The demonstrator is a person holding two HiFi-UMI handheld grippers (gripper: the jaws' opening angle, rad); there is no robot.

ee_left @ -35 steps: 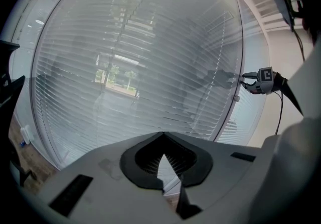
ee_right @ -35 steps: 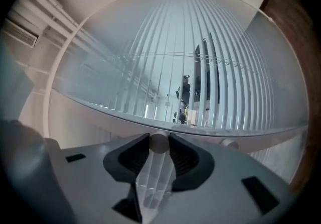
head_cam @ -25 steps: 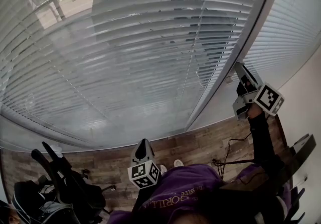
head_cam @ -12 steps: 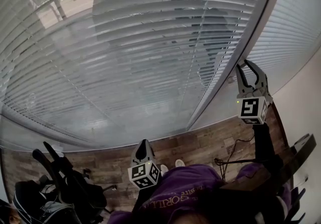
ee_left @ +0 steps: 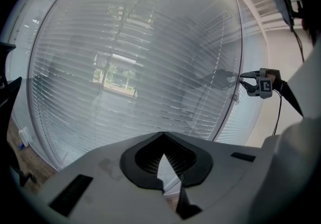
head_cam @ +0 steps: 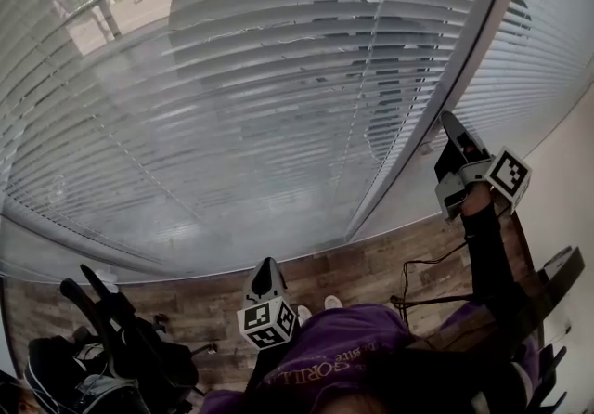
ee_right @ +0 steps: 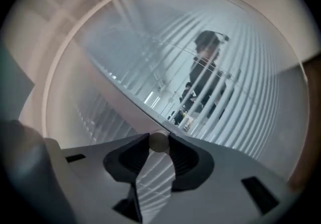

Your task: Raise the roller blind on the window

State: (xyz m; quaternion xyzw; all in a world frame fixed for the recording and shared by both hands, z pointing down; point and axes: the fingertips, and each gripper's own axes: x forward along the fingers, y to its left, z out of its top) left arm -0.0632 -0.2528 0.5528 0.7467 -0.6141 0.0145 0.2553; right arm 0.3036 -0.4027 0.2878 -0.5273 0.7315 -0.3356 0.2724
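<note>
- A big window with a slatted blind (head_cam: 278, 78) down across it. There's wood floor (head_cam: 390, 264) along the bottom, and a pale window post (head_cam: 436, 97) splits the glass in two.
- The right gripper (head_cam: 449, 121) is up high with its fingertips right at that post. The blind spreads out beyond them on both sides.
- Its own view has the detail: a small round beige knob (ee_right: 159, 142) is pinched between the two tips, with the jaws closed in on it from either side. The head view is too far off to show that knob.
- The left gripper (head_cam: 266, 265) hangs low, well short of the blind, tips pointed at the slats. Its fingers are pressed together with nothing between them.
- The left gripper view alone catches trees (ee_left: 116, 73) through the slats, far beyond its tips.
- Only the right gripper view shows a dark figure (ee_right: 205, 80) among the slats, past its fingertips.
- Only the head view takes in the black chair (head_cam: 121, 347) and the purple garment (head_cam: 343, 347), both behind the left gripper's fingers.
</note>
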